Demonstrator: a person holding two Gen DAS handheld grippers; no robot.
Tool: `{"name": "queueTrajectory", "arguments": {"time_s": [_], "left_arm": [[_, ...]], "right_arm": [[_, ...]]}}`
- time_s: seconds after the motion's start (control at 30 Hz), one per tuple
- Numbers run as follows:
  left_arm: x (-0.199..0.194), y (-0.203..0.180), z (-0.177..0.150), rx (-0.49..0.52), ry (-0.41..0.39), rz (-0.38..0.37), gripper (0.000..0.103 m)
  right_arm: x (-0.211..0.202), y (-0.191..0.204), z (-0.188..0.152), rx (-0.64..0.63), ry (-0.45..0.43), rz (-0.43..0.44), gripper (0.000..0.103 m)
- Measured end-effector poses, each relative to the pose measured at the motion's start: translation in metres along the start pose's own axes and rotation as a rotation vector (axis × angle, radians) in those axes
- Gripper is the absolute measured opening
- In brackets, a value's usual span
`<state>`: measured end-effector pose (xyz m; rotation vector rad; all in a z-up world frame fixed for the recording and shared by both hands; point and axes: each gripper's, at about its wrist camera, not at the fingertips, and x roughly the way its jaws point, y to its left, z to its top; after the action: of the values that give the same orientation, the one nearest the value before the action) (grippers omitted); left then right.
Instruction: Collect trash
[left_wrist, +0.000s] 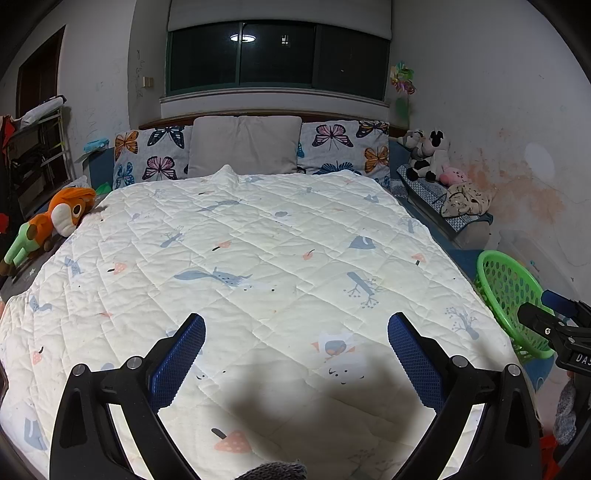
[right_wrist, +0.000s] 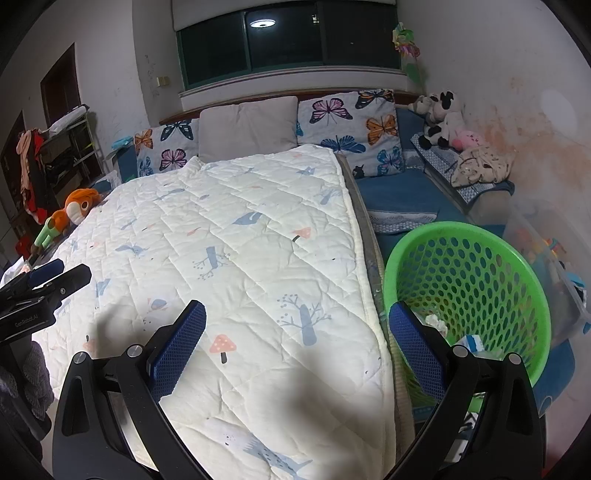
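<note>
A green perforated basket (right_wrist: 480, 273) stands on the floor beside the bed's right edge; it also shows in the left wrist view as the basket (left_wrist: 506, 295). Inside it lie a crumpled white wad (right_wrist: 436, 322) and a small blue-and-white wrapper (right_wrist: 473, 342). My right gripper (right_wrist: 297, 345) is open and empty, hovering over the quilt's near right edge, its right finger in front of the basket. My left gripper (left_wrist: 295, 354) is open and empty above the quilt's near middle. The right gripper (left_wrist: 554, 325) shows at the left view's right edge, the left gripper (right_wrist: 40, 288) at the right view's left edge.
A cream quilt (left_wrist: 258, 258) printed with animals and mushrooms covers the bed. Butterfly pillows (left_wrist: 155, 151) and a grey pillow (left_wrist: 243, 147) line the headboard. An orange plush toy (left_wrist: 55, 221) lies at the left edge. Soft toys (right_wrist: 443, 118) sit on a blue side mattress; a clear storage bin (right_wrist: 546, 258) stands behind the basket.
</note>
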<state>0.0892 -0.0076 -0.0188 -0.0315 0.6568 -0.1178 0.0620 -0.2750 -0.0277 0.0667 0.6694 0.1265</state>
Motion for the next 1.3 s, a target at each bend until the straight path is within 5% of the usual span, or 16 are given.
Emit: {"name": "queueTrajectory", "arguments": {"time_s": [1.3], "left_arm": [[0.0019, 0.0040, -0.0050, -0.006, 0.002, 0.005, 0.096]], "right_arm": [[0.0018, 0.0055, -0.0018, -0.011, 0.008, 0.007, 0.098]]}}
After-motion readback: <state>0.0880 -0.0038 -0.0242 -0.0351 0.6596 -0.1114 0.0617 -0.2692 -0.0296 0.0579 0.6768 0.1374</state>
